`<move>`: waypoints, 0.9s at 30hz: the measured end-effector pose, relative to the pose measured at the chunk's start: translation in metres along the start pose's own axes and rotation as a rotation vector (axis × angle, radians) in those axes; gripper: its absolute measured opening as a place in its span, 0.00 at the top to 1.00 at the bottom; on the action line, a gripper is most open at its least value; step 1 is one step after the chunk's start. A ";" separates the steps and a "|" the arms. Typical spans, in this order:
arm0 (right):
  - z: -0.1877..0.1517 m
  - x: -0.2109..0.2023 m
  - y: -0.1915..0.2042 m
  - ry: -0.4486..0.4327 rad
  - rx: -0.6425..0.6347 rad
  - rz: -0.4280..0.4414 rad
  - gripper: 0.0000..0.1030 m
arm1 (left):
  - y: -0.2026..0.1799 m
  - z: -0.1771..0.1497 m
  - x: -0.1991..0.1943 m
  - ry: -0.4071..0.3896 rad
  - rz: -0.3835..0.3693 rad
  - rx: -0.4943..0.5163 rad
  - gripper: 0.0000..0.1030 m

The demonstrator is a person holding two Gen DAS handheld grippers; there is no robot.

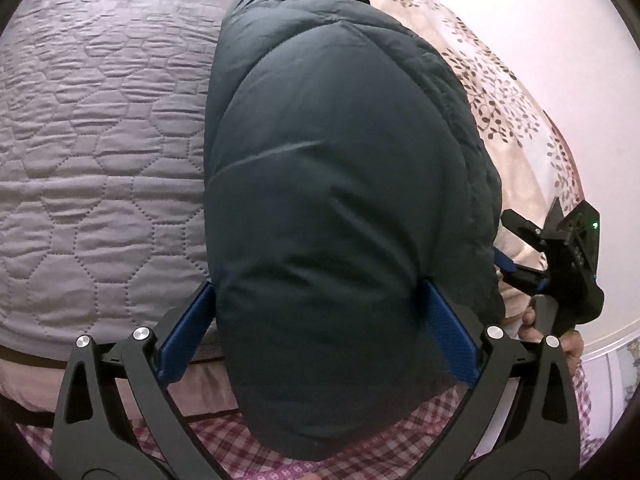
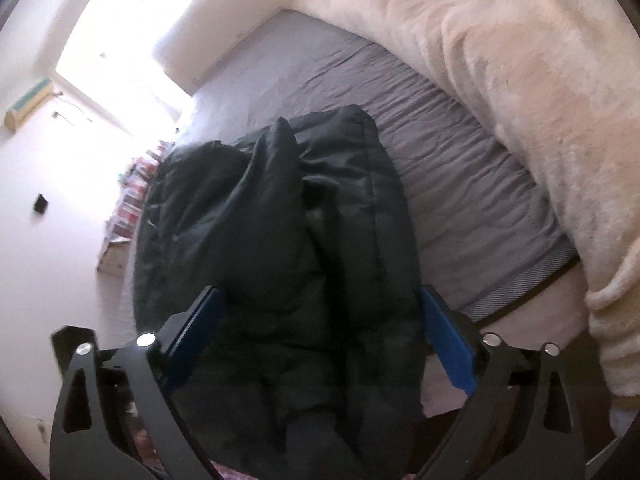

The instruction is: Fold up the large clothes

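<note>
A dark green puffer jacket [image 1: 340, 160] lies folded into a long bundle on the grey quilted bedspread [image 1: 100, 140], its near end hanging over the bed's edge. My left gripper [image 1: 318, 286] stands open and wide, its blue pads [image 1: 184, 340] on either side of that near end. The right gripper [image 1: 514, 246] shows at the bundle's right side, held by a hand. In the right wrist view the right gripper [image 2: 320, 290] is open too, straddling the jacket [image 2: 280, 200], whose thick folds fill the gap between the pads.
A cream blanket with a leaf print [image 1: 500, 92] is heaped along the jacket's right side [image 2: 520, 120]. Checked trousers [image 1: 360, 452] are close below the bed edge. A bright window [image 2: 120, 40] and a low shelf of books [image 2: 132, 200] stand beyond the bed.
</note>
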State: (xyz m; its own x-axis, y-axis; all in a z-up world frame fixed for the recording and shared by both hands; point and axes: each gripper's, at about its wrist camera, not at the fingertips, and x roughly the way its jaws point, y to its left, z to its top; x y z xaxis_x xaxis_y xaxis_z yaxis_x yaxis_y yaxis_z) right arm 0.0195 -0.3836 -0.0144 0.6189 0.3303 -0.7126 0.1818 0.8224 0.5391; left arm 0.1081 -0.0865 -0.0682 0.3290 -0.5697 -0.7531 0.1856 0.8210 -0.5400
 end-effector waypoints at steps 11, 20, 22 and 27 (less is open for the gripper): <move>-0.009 0.046 -0.022 0.136 0.051 0.067 0.05 | -0.003 -0.001 0.002 -0.011 0.005 0.003 0.03; -0.015 0.052 -0.015 0.187 0.049 0.205 0.35 | -0.021 -0.002 -0.004 -0.066 0.038 0.102 0.13; -0.016 0.051 -0.014 0.178 0.065 0.254 0.41 | -0.024 -0.001 -0.010 -0.096 0.050 0.134 0.16; -0.014 0.052 0.015 0.156 -0.017 0.250 0.46 | -0.019 0.019 -0.027 -0.173 0.066 0.183 0.23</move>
State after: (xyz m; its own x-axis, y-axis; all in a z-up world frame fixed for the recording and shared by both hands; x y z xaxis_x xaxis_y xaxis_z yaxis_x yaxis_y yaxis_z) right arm 0.0437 -0.3475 -0.0494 0.5178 0.5895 -0.6200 0.0250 0.7139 0.6998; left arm 0.1132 -0.0861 -0.0310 0.4965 -0.5125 -0.7006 0.3177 0.8584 -0.4027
